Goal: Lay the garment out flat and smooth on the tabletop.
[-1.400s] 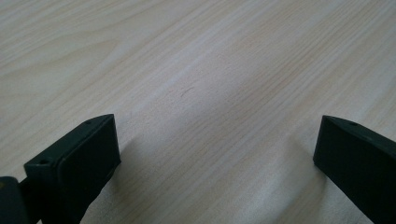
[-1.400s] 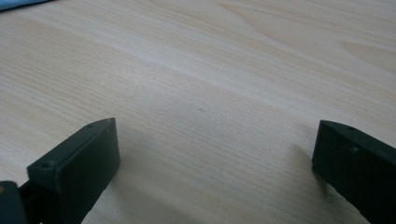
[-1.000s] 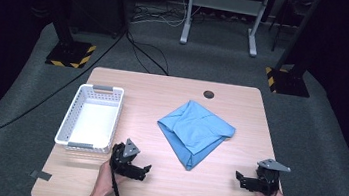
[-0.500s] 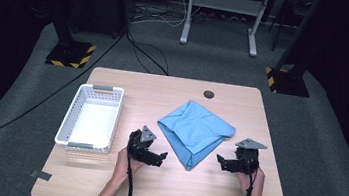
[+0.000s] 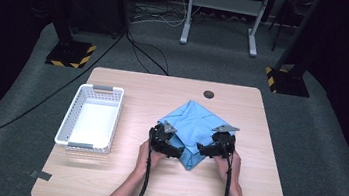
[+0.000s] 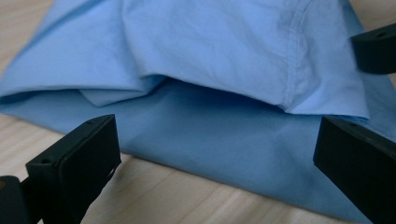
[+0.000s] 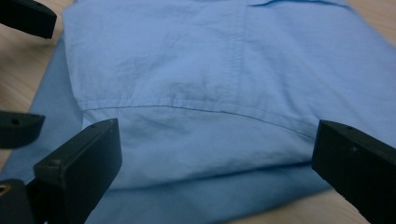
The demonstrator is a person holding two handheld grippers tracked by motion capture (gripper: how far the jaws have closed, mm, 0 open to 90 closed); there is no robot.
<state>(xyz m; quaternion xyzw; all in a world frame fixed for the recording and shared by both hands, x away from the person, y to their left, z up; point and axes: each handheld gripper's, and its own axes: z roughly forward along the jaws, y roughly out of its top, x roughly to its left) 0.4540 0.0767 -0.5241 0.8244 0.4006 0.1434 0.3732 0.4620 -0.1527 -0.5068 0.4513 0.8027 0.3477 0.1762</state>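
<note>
Now both the left gripper and the right gripper are keeping their fingers wide open, holding nothing, at the near corner of the folded blue cloth lying on the desk.

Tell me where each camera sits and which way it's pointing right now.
High view: above the person's side, looking forward and down on the table; forearms, left gripper and right gripper at the blue cloth, basket left.
Left gripper view: rides the left gripper, low over the table, facing the cloth's folded edge; open jaws.
Right gripper view: rides the right gripper, facing the cloth; open jaws.
Shared: both gripper views show the cloth and the other gripper's jaw tips.
</note>
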